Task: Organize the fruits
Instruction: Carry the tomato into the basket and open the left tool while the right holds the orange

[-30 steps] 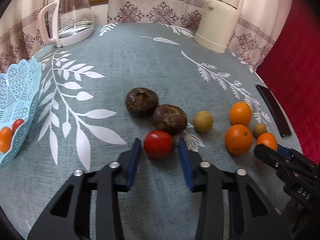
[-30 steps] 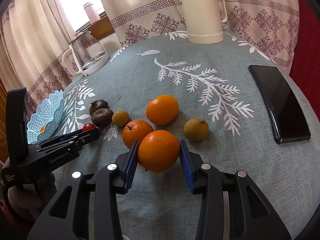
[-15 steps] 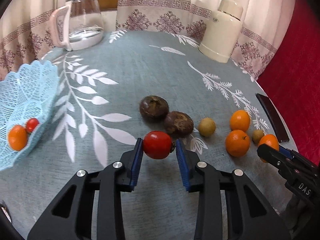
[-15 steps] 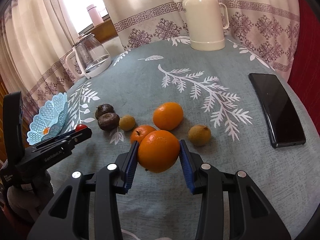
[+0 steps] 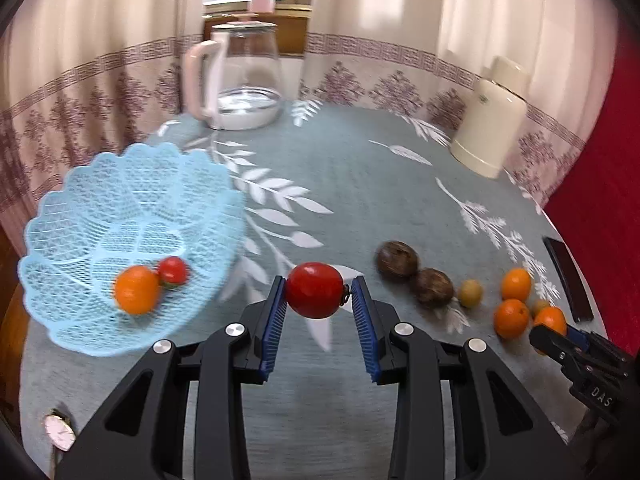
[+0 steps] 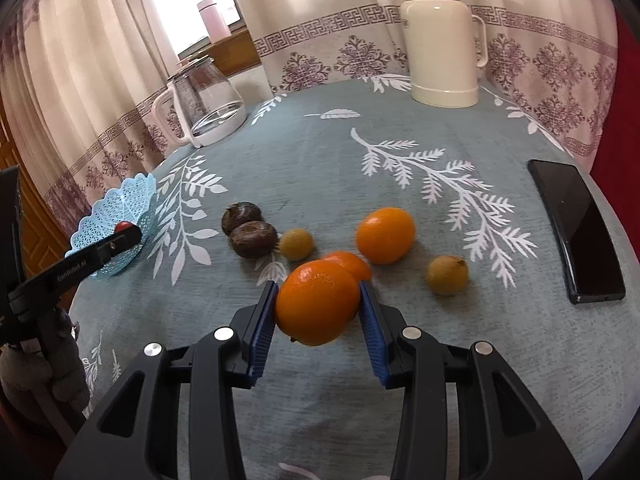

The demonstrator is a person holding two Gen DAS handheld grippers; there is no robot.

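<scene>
My left gripper (image 5: 316, 292) is shut on a red tomato (image 5: 315, 289), held above the cloth just right of the blue lace basket (image 5: 92, 216). Inside the basket lie an orange (image 5: 136, 289) and a small tomato (image 5: 173, 271). My right gripper (image 6: 318, 306) is shut on an orange (image 6: 317, 307), lifted off the table. Below it on the cloth remain two oranges (image 6: 385, 234) (image 6: 352, 262), two dark brown fruits (image 6: 253, 238) (image 6: 241, 215) and two small yellow fruits (image 6: 296, 243) (image 6: 447, 274). The left gripper (image 6: 120, 236) shows at the basket (image 6: 140, 196) in the right wrist view.
A glass kettle (image 5: 240, 76) and a cream thermos (image 5: 490, 116) stand at the table's far side. A black phone (image 6: 576, 232) lies near the right edge. A wristwatch (image 5: 60, 434) rests at the near left edge. Curtains hang behind the round table.
My left gripper closed on the tomato, lifted it and carried it left toward the basket. My right gripper raised its orange off the cloth.
</scene>
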